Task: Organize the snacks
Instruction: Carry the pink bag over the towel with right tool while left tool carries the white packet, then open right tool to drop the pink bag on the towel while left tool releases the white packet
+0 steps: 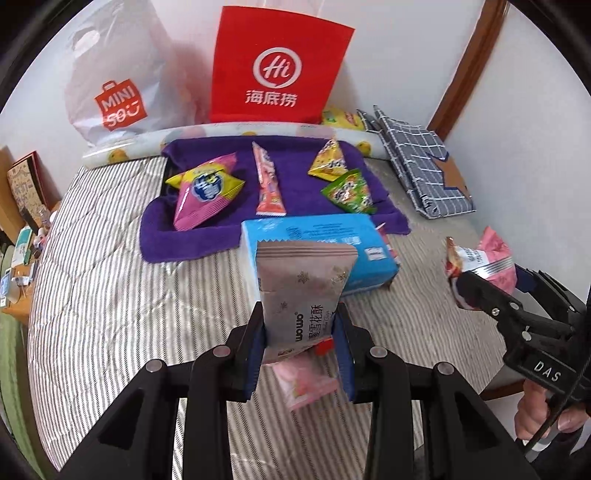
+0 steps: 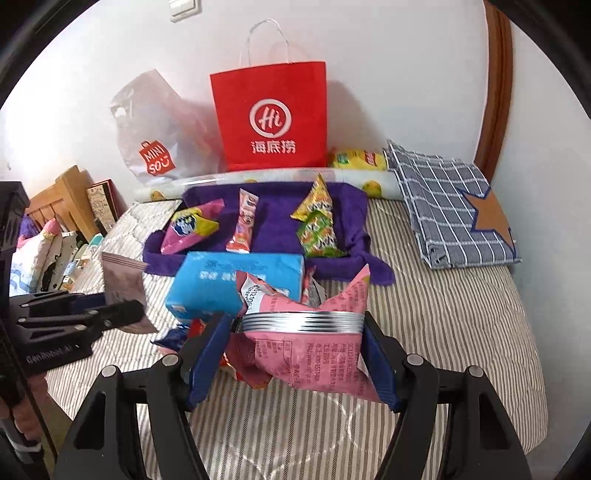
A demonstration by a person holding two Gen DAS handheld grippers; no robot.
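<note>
While my left gripper [image 1: 300, 334] pinches a beige crimped foil snack pkt [image 1: 303, 291], my right gripper [image 2: 297, 360], jaws approx half open, clamps a crumpled pink snack bag [image 2: 314, 354].

beige snack packet [image 1: 303, 295] and pink snack packet [image 2: 314, 350] held above striped bed.

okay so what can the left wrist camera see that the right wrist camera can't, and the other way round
Only the left wrist view shows the small pink packet lying on the bed under the left tool, and the printed front of the beige snack pouch it grips.

Only the right wrist view shows the red bag's handles, a wall switch, and the pink snack bag close up in the right tool.

Both show the purple towel with its snacks, the blue tissue pack, the red bag and the checked cloth.
</note>
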